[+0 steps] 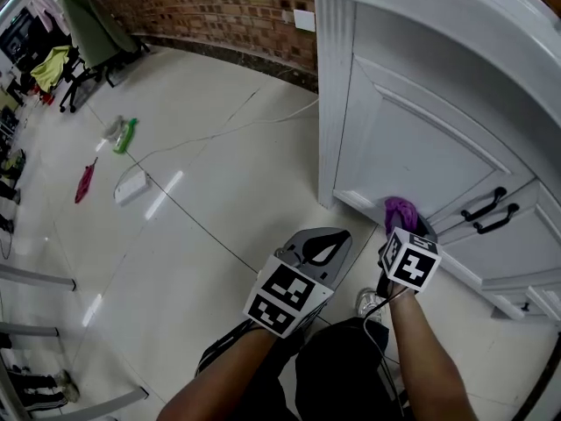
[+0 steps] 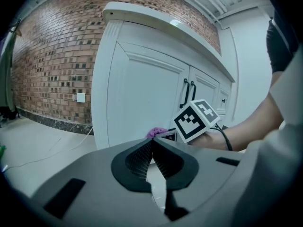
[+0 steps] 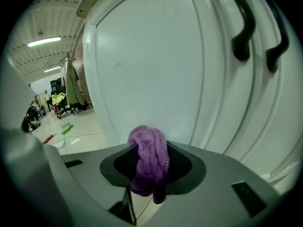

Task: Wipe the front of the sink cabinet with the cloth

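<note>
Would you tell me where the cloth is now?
The cloth is clamped in the right gripper, right of centre in the head view, at the cabinet door's bottom edge.

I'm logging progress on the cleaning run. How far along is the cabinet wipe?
Done: the purple cloth is clamped in the right gripper. In hand: it sits low on the left cabinet door, seemingly against it. Left: no wiped patch shows, so the whole front may remain; the left gripper is shut and empty.
</note>
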`<control>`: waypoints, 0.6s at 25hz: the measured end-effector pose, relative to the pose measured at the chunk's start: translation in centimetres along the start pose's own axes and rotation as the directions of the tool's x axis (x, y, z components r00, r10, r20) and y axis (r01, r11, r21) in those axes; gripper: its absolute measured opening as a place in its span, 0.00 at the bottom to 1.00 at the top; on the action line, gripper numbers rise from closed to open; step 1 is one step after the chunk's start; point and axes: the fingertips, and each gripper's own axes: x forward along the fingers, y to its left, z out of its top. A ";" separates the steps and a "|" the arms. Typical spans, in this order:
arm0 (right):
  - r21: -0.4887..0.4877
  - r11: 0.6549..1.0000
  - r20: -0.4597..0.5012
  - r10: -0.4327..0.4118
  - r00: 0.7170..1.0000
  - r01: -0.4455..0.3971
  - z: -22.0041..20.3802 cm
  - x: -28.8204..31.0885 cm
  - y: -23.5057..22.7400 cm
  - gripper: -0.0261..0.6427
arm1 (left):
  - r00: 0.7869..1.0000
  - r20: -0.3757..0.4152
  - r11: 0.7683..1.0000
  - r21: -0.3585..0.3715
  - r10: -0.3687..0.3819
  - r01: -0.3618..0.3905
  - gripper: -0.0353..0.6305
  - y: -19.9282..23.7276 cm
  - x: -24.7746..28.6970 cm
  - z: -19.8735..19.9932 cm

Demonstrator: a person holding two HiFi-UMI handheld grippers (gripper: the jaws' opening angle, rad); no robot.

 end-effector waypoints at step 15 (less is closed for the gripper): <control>0.057 0.995 -0.008 -0.084 0.996 0.084 -1.6 -1.9 -4.2 0.25 | 1.000 -0.013 1.000 0.003 -0.007 0.007 0.06 -0.5 -0.3 -0.4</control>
